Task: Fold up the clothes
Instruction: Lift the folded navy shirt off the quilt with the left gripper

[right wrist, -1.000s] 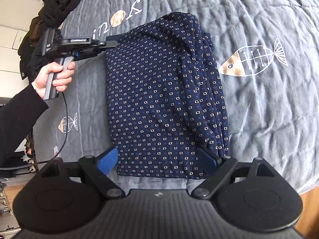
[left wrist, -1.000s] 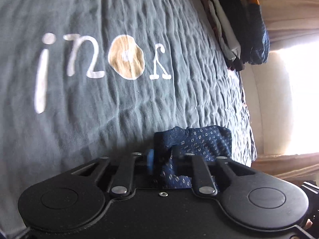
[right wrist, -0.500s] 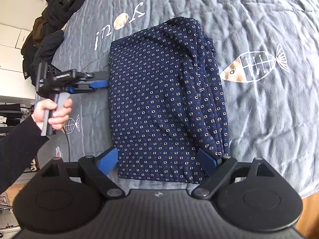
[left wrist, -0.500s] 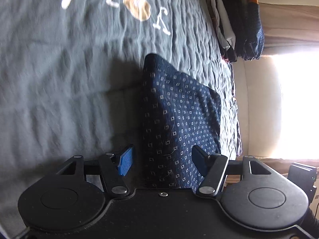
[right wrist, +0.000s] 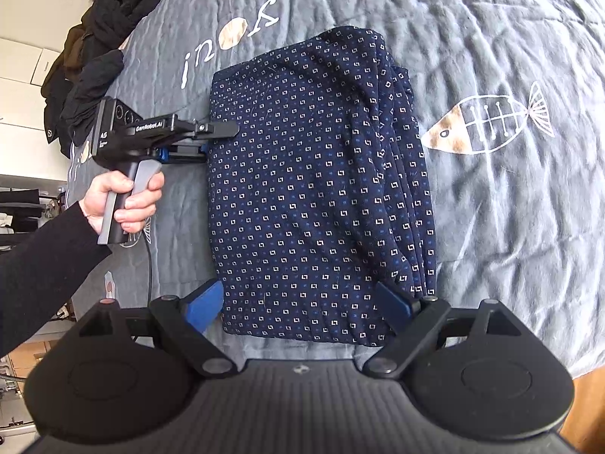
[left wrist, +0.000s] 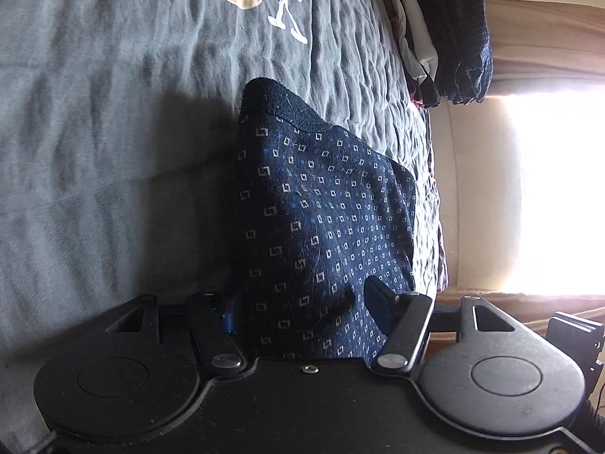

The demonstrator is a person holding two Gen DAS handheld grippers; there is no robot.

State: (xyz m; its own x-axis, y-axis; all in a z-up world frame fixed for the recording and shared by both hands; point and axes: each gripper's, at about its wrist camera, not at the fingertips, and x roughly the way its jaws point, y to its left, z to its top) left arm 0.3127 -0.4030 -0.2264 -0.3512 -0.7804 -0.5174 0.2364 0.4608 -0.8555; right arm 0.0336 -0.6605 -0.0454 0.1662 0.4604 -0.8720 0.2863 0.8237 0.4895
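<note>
I see the folded navy patterned garment (right wrist: pixel 317 196) lying flat on the grey quilted bedspread (right wrist: pixel 510 38), a rough rectangle with stacked fold edges along its right side, between the "inok" lettering (right wrist: pixel 230 38) and the fish-skeleton print (right wrist: pixel 487 123).

My left gripper (right wrist: pixel 206 140) sits at the garment's left edge, about a third of the way down from the far corner. One finger lies over the fabric, the other under it, jaws spread around the edge, not pinching. From the left wrist view the garment (left wrist: pixel 325 227) fills the gap between both fingers (left wrist: pixel 382 302), the blue pad on the other side half hidden by cloth. A second ago this gripper was pinched shut on the far-left corner; half a second ago it had let go and hung clear of the cloth, lower on the left. Now it is in on the edge, open.

The hand (right wrist: pixel 121 196) in a black sleeve grips the left handle.

My right gripper (right wrist: pixel 302 304) hovers at the near edge, fingers spread wide, blue pads just beside the two near corners. Position same as both earlier frames. The garment has not shifted.

A dark clothes pile (right wrist: pixel 98 38) sits at the bed's far-left corner.
</note>
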